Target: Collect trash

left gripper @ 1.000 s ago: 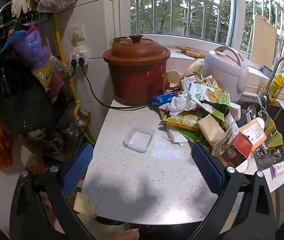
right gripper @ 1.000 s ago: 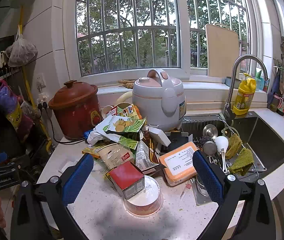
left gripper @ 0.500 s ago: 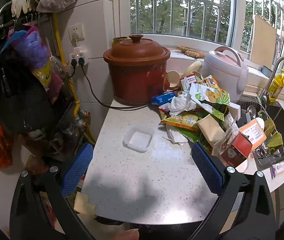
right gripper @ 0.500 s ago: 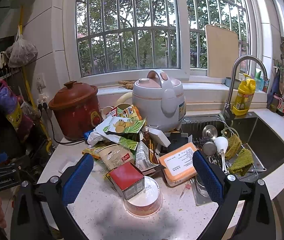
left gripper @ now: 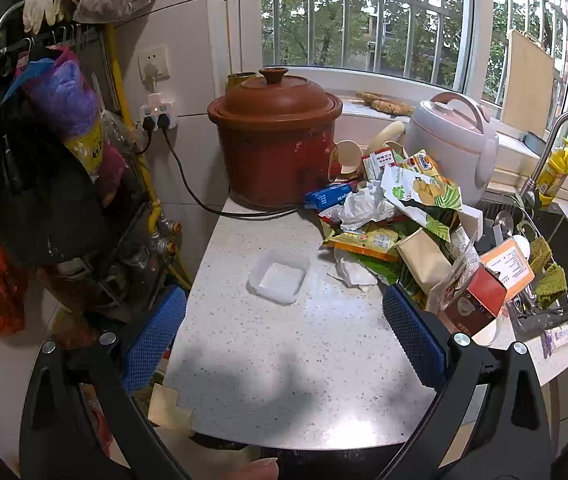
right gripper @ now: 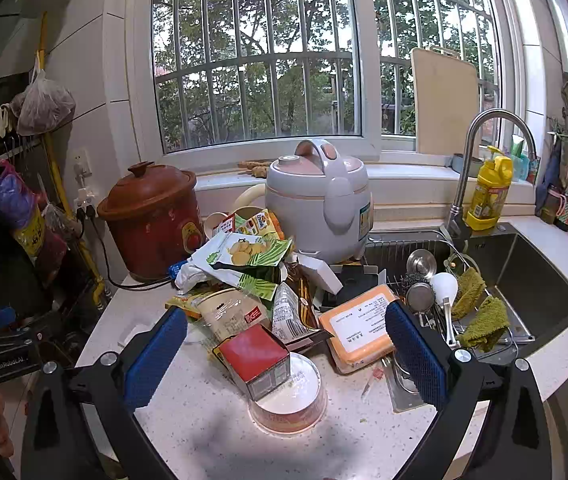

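The trash pile (right gripper: pixel 260 280) is heaped on the counter (left gripper: pixel 284 368) between the clay pot (left gripper: pixel 276 140) and the sink (right gripper: pixel 531 280). The orange package (right gripper: pixel 357 328) (long axis diagonal) points toward the sink. Both the left gripper (left gripper: pixel 284 332) and right gripper (right gripper: pixel 282 356) are held wide apart, empty.

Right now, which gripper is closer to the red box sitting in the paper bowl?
Right. The right gripper is open directly in front of the red box, framing it. The left gripper hovers over bare counter, with the box beyond its right finger.

We are seeing two cookers, one brown crock pot (right gripper: pixel 150 216) and one rice cooker (right gripper: pixel 317 212), one clear tub (left gripper: pixel 280 282), two green cloths (right gripper: pixel 477 306).
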`<move>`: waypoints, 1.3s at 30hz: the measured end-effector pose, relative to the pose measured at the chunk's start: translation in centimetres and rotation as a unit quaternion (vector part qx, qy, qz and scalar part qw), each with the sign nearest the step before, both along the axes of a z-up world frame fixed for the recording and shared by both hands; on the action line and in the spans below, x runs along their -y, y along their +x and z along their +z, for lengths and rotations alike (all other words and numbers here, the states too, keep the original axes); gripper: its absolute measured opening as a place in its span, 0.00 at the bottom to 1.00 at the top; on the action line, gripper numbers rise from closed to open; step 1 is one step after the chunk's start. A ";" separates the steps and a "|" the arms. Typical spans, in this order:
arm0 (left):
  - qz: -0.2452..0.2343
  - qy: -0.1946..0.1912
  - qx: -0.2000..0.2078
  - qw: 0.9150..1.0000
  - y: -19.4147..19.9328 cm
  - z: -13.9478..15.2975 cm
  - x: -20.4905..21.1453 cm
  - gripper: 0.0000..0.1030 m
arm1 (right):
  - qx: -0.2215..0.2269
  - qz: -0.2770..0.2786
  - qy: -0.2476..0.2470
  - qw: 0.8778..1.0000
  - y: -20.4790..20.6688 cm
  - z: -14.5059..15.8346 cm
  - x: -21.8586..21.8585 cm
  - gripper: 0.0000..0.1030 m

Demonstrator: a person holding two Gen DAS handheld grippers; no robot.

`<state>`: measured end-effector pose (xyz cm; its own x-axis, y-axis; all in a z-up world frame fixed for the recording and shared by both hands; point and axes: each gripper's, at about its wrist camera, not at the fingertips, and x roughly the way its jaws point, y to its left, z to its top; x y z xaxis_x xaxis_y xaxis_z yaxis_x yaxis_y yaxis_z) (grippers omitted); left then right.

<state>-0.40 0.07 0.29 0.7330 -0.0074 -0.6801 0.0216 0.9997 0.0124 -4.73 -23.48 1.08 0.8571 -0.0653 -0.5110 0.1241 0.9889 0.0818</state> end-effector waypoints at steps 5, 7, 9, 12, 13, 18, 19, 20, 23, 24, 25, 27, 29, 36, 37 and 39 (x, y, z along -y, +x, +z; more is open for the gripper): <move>-0.001 0.000 0.000 1.000 0.0 0.0 0.0 0.94 | 0.000 0.000 0.001 1.000 0.0 0.0 0.1 0.95; -0.001 0.000 -0.001 1.000 0.0 0.0 0.0 0.94 | 0.001 0.000 0.001 1.000 -0.1 0.0 0.1 0.95; 0.000 0.000 -0.001 1.000 0.0 0.0 0.0 0.94 | 0.000 0.000 0.001 1.000 0.0 -0.1 0.1 0.95; 0.000 0.000 -0.001 1.000 0.0 0.0 0.0 0.94 | 0.000 -0.001 0.002 1.000 0.0 -0.2 0.1 0.95; 0.000 0.000 -0.001 1.000 0.0 -0.1 0.1 0.94 | 0.000 -0.001 0.001 1.000 0.0 -0.2 0.1 0.95; 0.001 -0.001 -0.001 1.000 -0.1 -0.1 0.0 0.94 | 0.000 0.000 0.002 1.000 -0.1 -0.2 0.1 0.95; 0.000 -0.001 -0.001 1.000 0.0 -0.1 0.0 0.94 | 0.000 0.000 0.002 1.000 -0.1 -0.2 0.1 0.95; 0.000 0.000 -0.001 1.000 0.0 -0.1 0.1 0.94 | 0.000 0.000 0.003 1.000 -0.1 -0.3 0.1 0.95; 0.000 0.000 -0.002 1.000 -0.1 -0.1 0.1 0.94 | 0.000 0.000 0.002 1.000 -0.2 -0.4 0.1 0.95; 0.000 0.000 -0.002 1.000 -0.1 -0.2 0.1 0.94 | 0.000 0.000 0.002 1.000 -0.2 -0.4 0.1 0.95; 0.000 0.000 -0.002 1.000 -0.1 -0.2 0.1 0.94 | 0.000 0.000 0.002 1.000 -0.2 -0.4 0.2 0.95; 0.000 0.000 -0.002 1.000 -0.2 -0.2 0.1 0.94 | 0.000 0.000 0.003 1.000 -0.2 -0.4 0.1 0.95; 0.001 0.001 -0.002 1.000 -0.2 -0.2 0.1 0.94 | 0.000 0.000 0.002 1.000 -0.2 -0.5 0.1 0.95; 0.000 0.000 -0.003 1.000 -0.2 -0.2 0.1 0.94 | 0.001 0.000 0.001 1.000 -0.3 -0.7 -0.2 0.95; 0.001 0.000 -0.003 1.000 -0.2 -0.3 0.2 0.94 | 0.000 -0.001 0.001 1.000 -0.3 -0.7 -0.2 0.95; 0.000 0.000 -0.003 1.000 -0.2 -0.2 0.1 0.94 | 0.000 -0.001 0.001 1.000 -0.3 -0.7 -0.2 0.95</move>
